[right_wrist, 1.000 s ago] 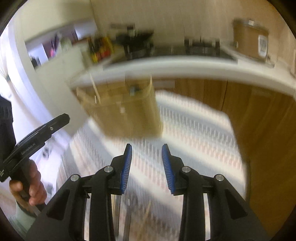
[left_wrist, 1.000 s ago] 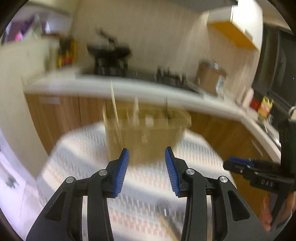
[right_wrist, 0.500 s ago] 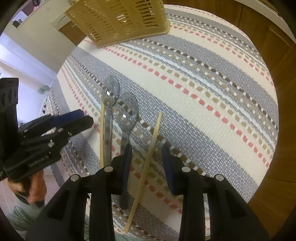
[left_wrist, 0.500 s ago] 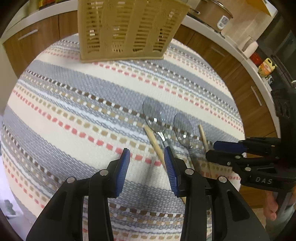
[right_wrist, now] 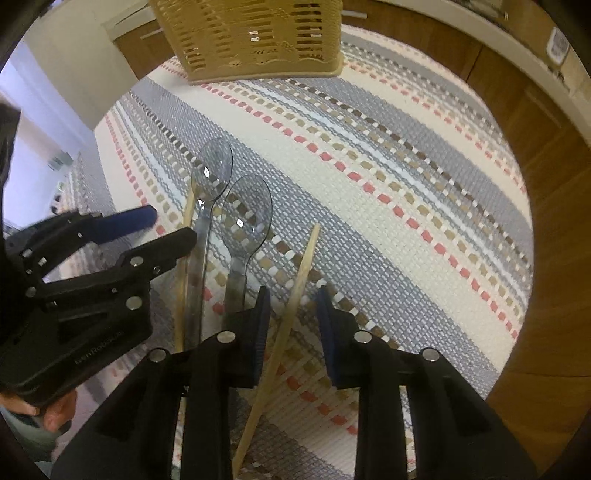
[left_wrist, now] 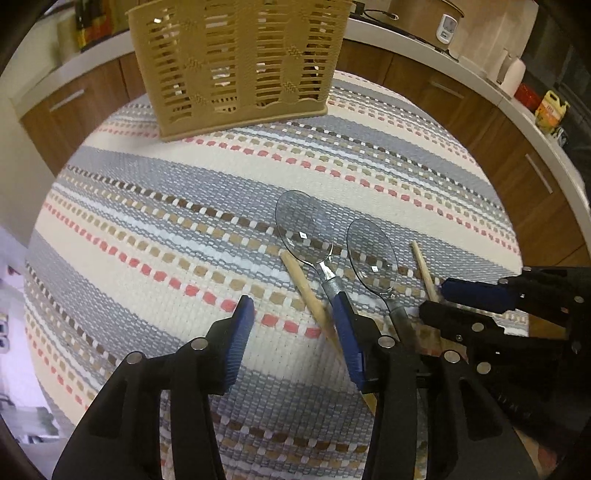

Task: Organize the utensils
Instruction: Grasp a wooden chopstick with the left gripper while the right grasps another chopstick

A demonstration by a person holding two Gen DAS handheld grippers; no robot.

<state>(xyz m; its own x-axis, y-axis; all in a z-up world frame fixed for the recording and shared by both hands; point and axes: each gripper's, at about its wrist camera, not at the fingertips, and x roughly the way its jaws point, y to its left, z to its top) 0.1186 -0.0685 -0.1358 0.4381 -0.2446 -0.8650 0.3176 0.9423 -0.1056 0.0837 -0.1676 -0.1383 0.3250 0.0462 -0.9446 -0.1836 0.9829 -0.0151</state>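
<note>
Two clear grey plastic spoons [left_wrist: 304, 229] [left_wrist: 371, 251] and two wooden chopsticks [left_wrist: 308, 291] [left_wrist: 424, 271] lie on a striped woven mat [left_wrist: 184, 206]. A tan slotted utensil basket [left_wrist: 236, 62] stands at the mat's far edge. My left gripper [left_wrist: 293, 314] is open and empty, low over the left chopstick and left spoon handle. My right gripper [right_wrist: 291, 306] is open, its jaws straddling the right chopstick [right_wrist: 295, 295] without touching it. In the right wrist view the spoons [right_wrist: 212, 170] [right_wrist: 247, 218] lie left of it, and the left gripper [right_wrist: 162, 230] shows at the left.
The mat [right_wrist: 388, 184] covers a round table. Wooden cabinets [left_wrist: 517, 155] under a white counter [left_wrist: 406, 33] curve behind it. A rice cooker [left_wrist: 424, 14], a white container [left_wrist: 515, 72] and a yellow bottle [left_wrist: 550, 110] stand on the counter.
Both grippers tilted down from the kitchen view and dropped closer to the mat. The right gripper now straddles the right chopstick; the left hangs over the left chopstick.
</note>
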